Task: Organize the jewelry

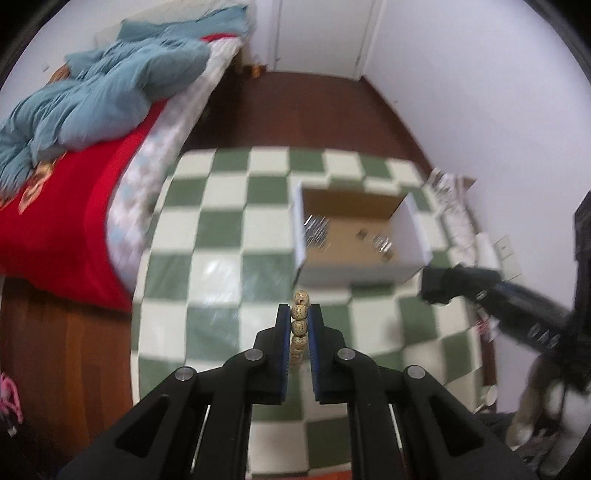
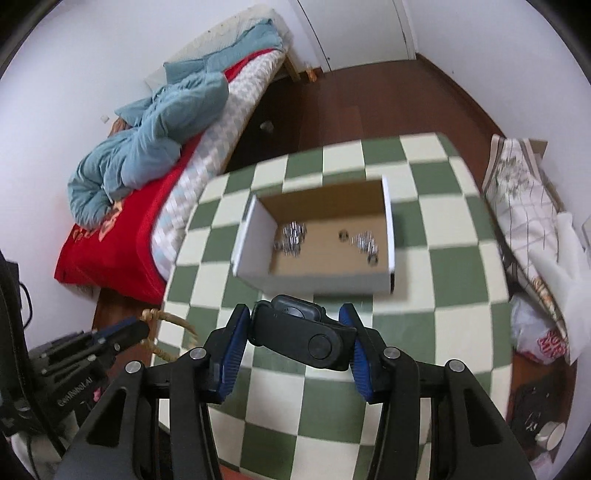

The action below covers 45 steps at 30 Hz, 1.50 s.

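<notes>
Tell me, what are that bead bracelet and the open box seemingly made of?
The bead bracelet, pinched in the left gripper, looks like matte seed or wood: pale tan beads with dark speckles, though blur leaves it open. The box looks like cardboard: plain brown inside, smooth white outside, with thin flat walls.

Checkered tablecloth (image 1: 221,229), red bedspread (image 1: 62,221), blue quilt (image 1: 110,92), white door (image 1: 321,33)
</notes>
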Tool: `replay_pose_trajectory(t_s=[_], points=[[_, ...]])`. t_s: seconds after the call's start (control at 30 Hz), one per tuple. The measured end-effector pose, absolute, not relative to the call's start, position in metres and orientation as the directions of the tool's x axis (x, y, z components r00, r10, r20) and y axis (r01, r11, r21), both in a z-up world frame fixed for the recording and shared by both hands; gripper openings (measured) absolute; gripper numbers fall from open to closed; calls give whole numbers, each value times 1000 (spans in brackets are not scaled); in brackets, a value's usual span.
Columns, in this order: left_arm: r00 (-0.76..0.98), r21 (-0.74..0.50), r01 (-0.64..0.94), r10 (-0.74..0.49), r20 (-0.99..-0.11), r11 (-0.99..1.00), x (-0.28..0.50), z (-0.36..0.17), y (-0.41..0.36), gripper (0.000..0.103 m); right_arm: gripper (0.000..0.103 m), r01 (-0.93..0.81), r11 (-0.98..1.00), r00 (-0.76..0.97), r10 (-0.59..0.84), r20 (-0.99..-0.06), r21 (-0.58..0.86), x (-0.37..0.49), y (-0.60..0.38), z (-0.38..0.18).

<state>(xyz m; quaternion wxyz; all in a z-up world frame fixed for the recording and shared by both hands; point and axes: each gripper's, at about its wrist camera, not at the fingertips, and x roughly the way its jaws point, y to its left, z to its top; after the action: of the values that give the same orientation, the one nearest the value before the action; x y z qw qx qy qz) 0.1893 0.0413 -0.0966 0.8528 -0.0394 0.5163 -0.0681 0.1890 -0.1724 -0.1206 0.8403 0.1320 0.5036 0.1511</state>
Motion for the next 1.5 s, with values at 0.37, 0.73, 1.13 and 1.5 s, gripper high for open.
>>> replay_pose_trajectory(t_s=[0.37, 0.73, 1.13, 1.5], points=[[384, -205, 147, -247, -890, 968, 305, -101, -1, 7, 52, -44, 926, 402, 359, -842, 374, 286, -192, -124], [370, -140, 50, -148, -917, 989, 356, -132, 7, 71, 74, 1, 947, 289, 309, -906, 322, 346, -192, -165], [443, 65, -15, 65, -894, 998, 314, -148, 20, 103, 103, -11, 1000, 264, 6, -965, 3, 314, -182, -180], [463, 36, -58, 59, -884, 998, 259, -137, 24, 103, 103, 26, 999, 332, -40, -942, -33, 265, -187, -157]])
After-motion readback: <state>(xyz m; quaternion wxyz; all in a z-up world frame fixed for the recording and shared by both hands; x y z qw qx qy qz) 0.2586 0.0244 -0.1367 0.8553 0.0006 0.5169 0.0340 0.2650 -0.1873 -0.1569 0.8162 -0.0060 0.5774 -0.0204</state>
